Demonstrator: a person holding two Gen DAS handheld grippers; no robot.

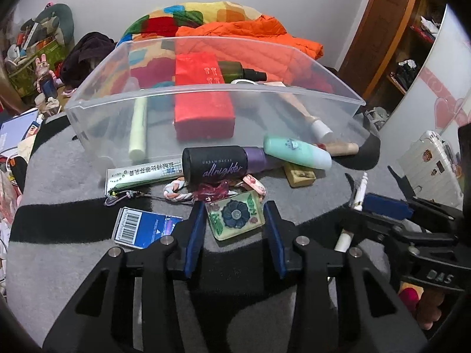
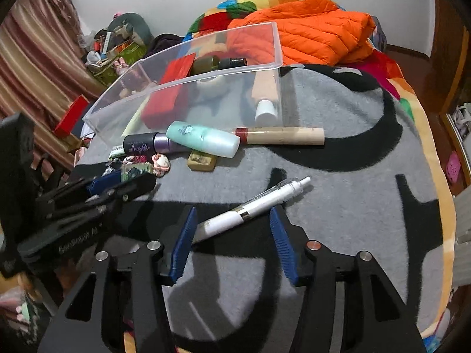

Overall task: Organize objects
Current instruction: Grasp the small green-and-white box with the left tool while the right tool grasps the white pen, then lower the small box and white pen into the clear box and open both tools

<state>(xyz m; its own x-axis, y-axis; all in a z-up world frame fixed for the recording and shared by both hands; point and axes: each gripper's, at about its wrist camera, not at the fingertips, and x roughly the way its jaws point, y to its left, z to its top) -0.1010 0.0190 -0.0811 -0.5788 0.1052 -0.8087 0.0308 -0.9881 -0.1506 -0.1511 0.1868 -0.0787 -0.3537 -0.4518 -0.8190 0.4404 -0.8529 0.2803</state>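
A square floral glass dish (image 1: 235, 217) lies on the grey-and-black blanket (image 1: 88, 153) between the blue pads of the left claw (image 1: 234, 216), whose jaws stand apart on either side of it; whether they touch it is unclear. The right claw (image 2: 232, 220) is also apart, straddling a white pen (image 2: 250, 207) without pressing it. Beyond the dish lie a black setting-spray bottle (image 1: 215, 164), a mint bottle (image 1: 297, 151) and a clear plastic bin (image 1: 212, 94) holding a red box (image 1: 203, 103).

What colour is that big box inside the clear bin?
Red box; clearest from the left wrist view.
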